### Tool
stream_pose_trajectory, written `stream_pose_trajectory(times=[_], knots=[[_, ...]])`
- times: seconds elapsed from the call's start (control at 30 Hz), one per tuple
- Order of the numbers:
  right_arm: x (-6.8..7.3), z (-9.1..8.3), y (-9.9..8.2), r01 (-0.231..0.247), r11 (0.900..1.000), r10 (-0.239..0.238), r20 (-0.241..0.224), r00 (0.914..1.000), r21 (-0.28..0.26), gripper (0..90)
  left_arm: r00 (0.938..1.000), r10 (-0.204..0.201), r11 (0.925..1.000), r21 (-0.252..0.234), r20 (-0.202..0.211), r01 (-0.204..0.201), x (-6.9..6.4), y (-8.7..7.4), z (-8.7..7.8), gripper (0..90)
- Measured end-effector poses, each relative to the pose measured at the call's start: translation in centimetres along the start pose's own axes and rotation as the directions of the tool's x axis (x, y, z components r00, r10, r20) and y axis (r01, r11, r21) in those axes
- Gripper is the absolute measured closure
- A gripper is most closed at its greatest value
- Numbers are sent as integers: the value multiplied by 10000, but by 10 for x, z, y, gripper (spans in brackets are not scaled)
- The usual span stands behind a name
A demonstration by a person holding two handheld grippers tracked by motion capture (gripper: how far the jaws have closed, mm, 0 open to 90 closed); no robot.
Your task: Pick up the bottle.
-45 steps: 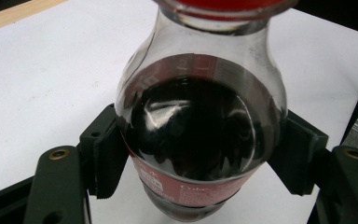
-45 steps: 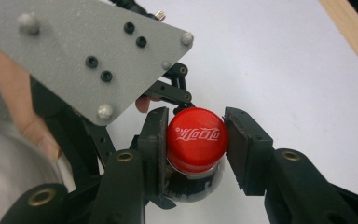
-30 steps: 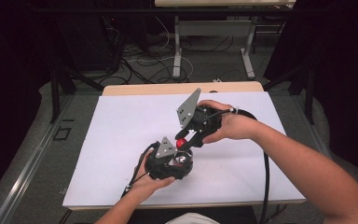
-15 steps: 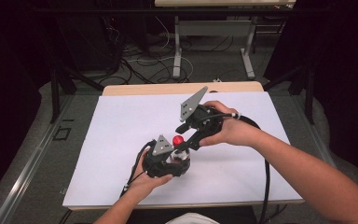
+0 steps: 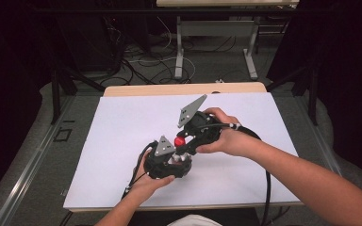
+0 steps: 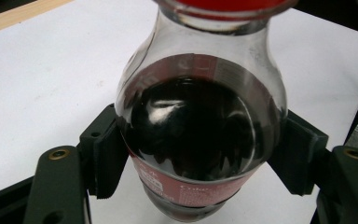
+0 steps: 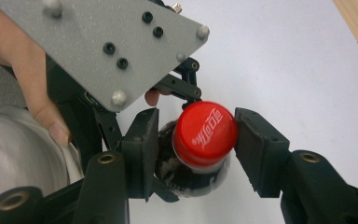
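Observation:
A small glass cola bottle [image 6: 200, 140] with dark drink and a red label stands upright on the white sheet. My left gripper [image 6: 200, 158] is shut on its belly, a pad on each side. Seen from above, the left gripper [image 5: 175, 160] sits low in the person's left hand. The red cap [image 7: 205, 133] lies between the pads of my right gripper [image 7: 196, 140], which comes down from above. Its jaws have just been closing; the right pad is at the cap's rim and the left pad stands a little off it. In the high view the right gripper [image 5: 185, 145] hangs over the cap [image 5: 180, 141].
A white sheet [image 5: 122, 127] covers the table, with a wooden edge [image 5: 169, 89] at the far side. The right gripper's black cable [image 5: 266, 188] loops off the near edge. The left gripper's grey plate [image 7: 107, 46] stands close to the right gripper's jaws.
The right hand has shifted slightly above the cap and its grey plate has wobbled. The bottle and the left gripper have stayed where they were.

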State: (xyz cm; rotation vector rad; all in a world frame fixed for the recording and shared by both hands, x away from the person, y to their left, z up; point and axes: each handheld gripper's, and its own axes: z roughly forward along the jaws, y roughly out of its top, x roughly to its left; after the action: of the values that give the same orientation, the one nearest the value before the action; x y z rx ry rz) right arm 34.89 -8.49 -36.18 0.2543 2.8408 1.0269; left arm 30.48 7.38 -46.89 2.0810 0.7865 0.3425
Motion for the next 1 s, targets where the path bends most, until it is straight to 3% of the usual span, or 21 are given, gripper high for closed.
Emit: stream_pose_trajectory(times=[0.2,0.47,0.63,0.9,1.0], knots=[[0,1,3,398,9991,-401,165,9991,176,594,10000,73,10000,31,45,-74,-1,0,0,299],[-10,-1,5,997,9947,-980,-635,9932,239,606,9997,237,9997,-105,88,-236,-1,1,0,299],[-14,-3,4,1227,9923,-1199,-1113,9865,181,609,9985,419,9990,-158,353,-414,-3,0,1,299],[-19,-8,1,2174,9760,-2107,-1969,9575,125,611,9954,684,9976,-163,670,-675,-8,1,1,299],[-21,-8,1,2656,9641,-2577,-2285,9388,39,611,9938,800,9968,-82,776,-796,-9,1,1,299]])
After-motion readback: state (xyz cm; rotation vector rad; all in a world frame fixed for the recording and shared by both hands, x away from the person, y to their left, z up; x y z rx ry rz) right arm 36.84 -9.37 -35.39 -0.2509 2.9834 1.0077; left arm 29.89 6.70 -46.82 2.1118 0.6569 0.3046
